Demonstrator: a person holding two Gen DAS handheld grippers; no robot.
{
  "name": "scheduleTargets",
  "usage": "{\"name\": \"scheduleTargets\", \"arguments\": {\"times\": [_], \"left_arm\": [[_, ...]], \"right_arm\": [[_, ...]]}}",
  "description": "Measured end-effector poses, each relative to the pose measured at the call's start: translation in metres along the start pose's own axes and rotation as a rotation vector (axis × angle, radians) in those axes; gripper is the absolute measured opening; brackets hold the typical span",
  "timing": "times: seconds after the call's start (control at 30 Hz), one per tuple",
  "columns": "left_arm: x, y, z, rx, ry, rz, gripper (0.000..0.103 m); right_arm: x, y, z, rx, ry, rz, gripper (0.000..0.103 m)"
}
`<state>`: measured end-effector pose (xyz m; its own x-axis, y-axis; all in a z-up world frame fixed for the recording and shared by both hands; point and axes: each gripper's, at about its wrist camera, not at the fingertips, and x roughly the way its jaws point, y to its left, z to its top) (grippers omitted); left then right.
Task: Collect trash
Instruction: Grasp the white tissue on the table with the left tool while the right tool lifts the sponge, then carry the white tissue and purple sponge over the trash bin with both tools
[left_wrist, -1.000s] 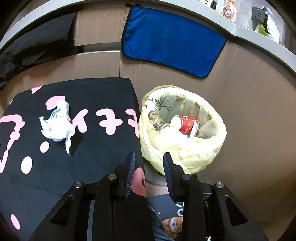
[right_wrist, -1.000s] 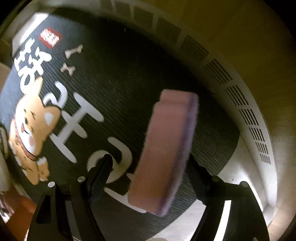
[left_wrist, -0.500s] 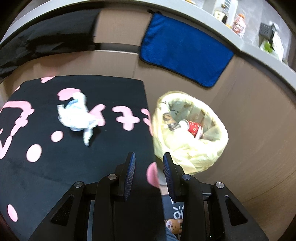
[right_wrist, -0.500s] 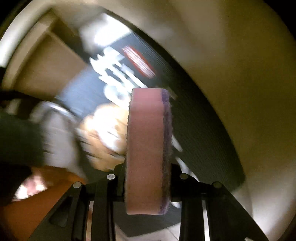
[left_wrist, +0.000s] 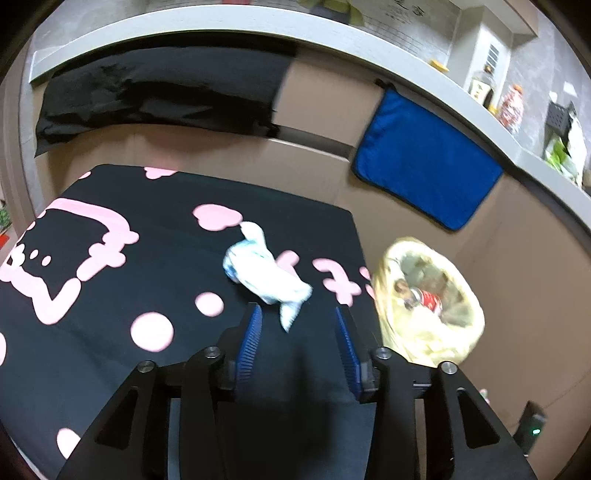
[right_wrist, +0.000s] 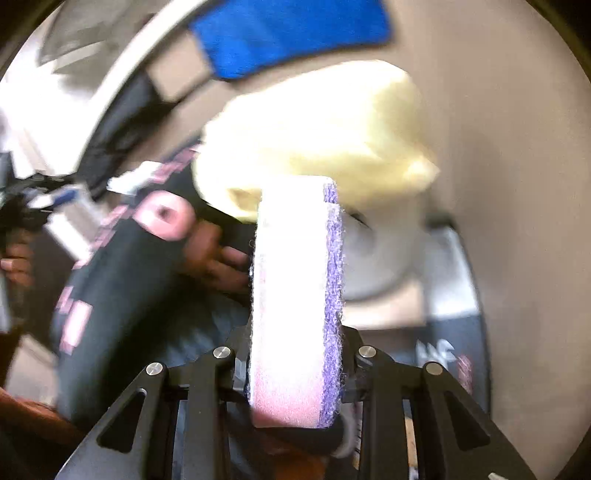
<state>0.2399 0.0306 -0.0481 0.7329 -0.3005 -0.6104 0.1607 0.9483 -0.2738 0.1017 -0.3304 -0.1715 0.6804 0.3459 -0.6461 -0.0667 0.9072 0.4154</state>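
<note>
Sponge (right_wrist: 291, 295) pinched upright in right hand-held gripper (right_wrist: 293, 373), short of lined bin (right_wrist: 317, 140).

Crumpled tissue (left_wrist: 264, 275) on black table (left_wrist: 110, 369), just ahead of left hand-held gripper (left_wrist: 297, 343), opening, nothing between (blurred view: early release could miss bin, tissue could slide).

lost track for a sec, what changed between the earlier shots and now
The right gripper closed on the sponge, which sat loose between its open jaws a second ago, and lifted it off the floor mat toward the bin. The left gripper swung over to the tissue, and its jaws are opening with nothing between them yet. The tissue still lies on the black cloth; the can stays in the bin.
</note>
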Motion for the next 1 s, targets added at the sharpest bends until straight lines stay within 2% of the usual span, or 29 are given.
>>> {"name": "scheduleTargets", "arguments": {"times": [0.1, 0.27, 0.37, 0.53, 0.57, 0.6, 0.63, 0.67, 0.7, 0.8, 1.0], "left_arm": [[0.019, 0.009, 0.016, -0.002, -0.004, 0.000, 0.050], [0.065, 0.018, 0.032, -0.045, 0.013, 0.090, 0.050], [0.093, 0.024, 0.034, -0.100, 0.050, 0.180, 0.050], [0.127, 0.032, 0.034, -0.180, 0.123, 0.170, 0.050], [0.127, 0.032, 0.034, -0.184, 0.125, 0.170, 0.050], [0.126, 0.031, 0.034, -0.189, 0.121, 0.162, 0.042], [0.123, 0.030, 0.035, -0.188, 0.110, 0.157, 0.032], [0.119, 0.028, 0.036, -0.177, 0.099, 0.162, 0.016], [0.113, 0.024, 0.039, -0.157, 0.084, 0.166, 0.010], [0.087, 0.008, 0.049, -0.100, 0.009, 0.155, 0.004], [0.033, -0.048, 0.072, 0.020, -0.135, 0.066, 0.003]], "right_arm": [[0.002, 0.035, 0.031, -0.102, -0.004, 0.042, 0.027], [0.017, 0.068, 0.079, -0.150, -0.030, 0.085, 0.027], [0.012, 0.088, 0.101, -0.157, -0.049, 0.122, 0.027], [0.006, 0.115, 0.129, -0.234, -0.083, 0.096, 0.027], [0.006, 0.118, 0.134, -0.245, -0.089, 0.085, 0.027], [0.005, 0.122, 0.140, -0.256, -0.099, 0.071, 0.027], [0.003, 0.123, 0.144, -0.265, -0.108, 0.061, 0.027], [0.001, 0.123, 0.147, -0.272, -0.117, 0.050, 0.027], [0.002, 0.124, 0.151, -0.277, -0.125, 0.040, 0.027], [-0.001, 0.126, 0.165, -0.277, -0.147, 0.024, 0.027], [-0.014, 0.117, 0.190, -0.253, -0.198, -0.009, 0.027]]}}
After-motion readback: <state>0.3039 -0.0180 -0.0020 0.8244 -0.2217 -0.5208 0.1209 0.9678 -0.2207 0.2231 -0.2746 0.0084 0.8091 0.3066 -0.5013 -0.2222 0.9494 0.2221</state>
